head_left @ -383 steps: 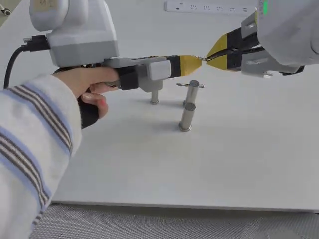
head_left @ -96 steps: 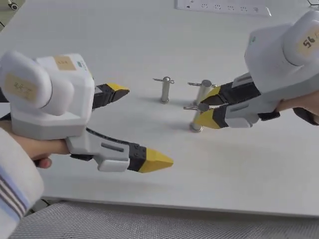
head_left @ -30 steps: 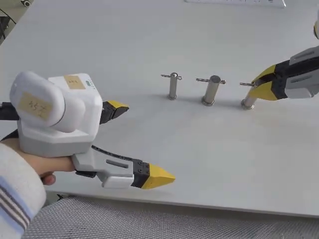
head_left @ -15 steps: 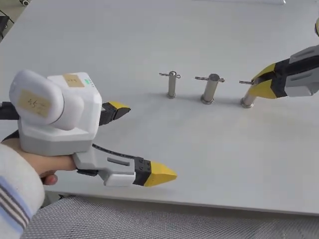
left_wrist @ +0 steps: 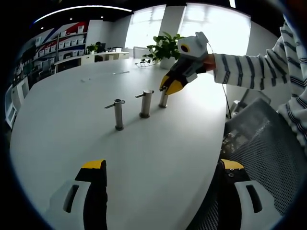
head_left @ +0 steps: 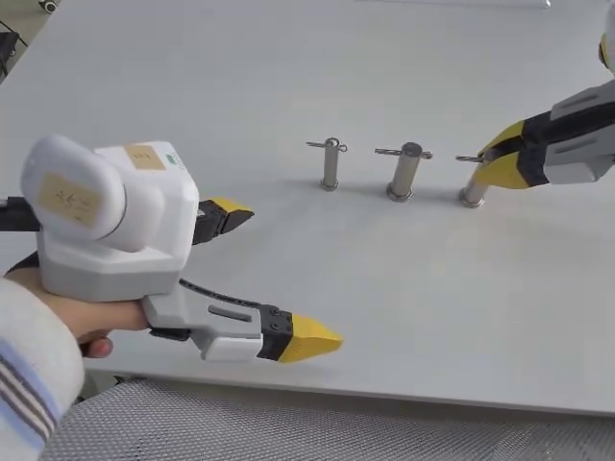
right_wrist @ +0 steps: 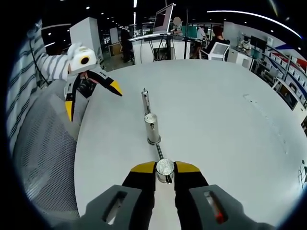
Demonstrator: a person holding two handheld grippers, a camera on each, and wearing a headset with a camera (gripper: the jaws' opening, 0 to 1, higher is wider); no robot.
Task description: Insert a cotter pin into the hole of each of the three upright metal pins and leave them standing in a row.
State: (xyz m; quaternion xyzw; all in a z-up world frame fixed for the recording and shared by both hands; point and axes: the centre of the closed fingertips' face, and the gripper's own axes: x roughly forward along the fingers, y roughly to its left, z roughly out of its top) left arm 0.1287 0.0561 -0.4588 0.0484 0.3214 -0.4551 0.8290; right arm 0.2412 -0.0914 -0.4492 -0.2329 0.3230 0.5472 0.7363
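Three upright metal pins stand in a row on the white table, each with a cotter pin through its head: the left pin (head_left: 331,168), the middle pin (head_left: 404,176) and the right pin (head_left: 473,193). My right gripper (head_left: 495,161) is shut on the right pin's head, seen close up as the right pin (right_wrist: 165,168) between the yellow jaw tips of the right gripper (right_wrist: 165,172). That pin's cotter pin (head_left: 468,158) sticks out to the left. My left gripper (head_left: 274,277) is held open at the near left, well away from the row, its jaws wide apart around nothing (left_wrist: 163,167).
The table (head_left: 384,307) is bare between the left gripper and the row. A mesh chair back (head_left: 288,427) lies below the table's near edge. Beyond the table are shelves, a plant (left_wrist: 163,48) and desks with people.
The right gripper has carried the third pin from in front of the middle pin to the right end of the row. Over the last second it has barely moved. The left gripper stays open.
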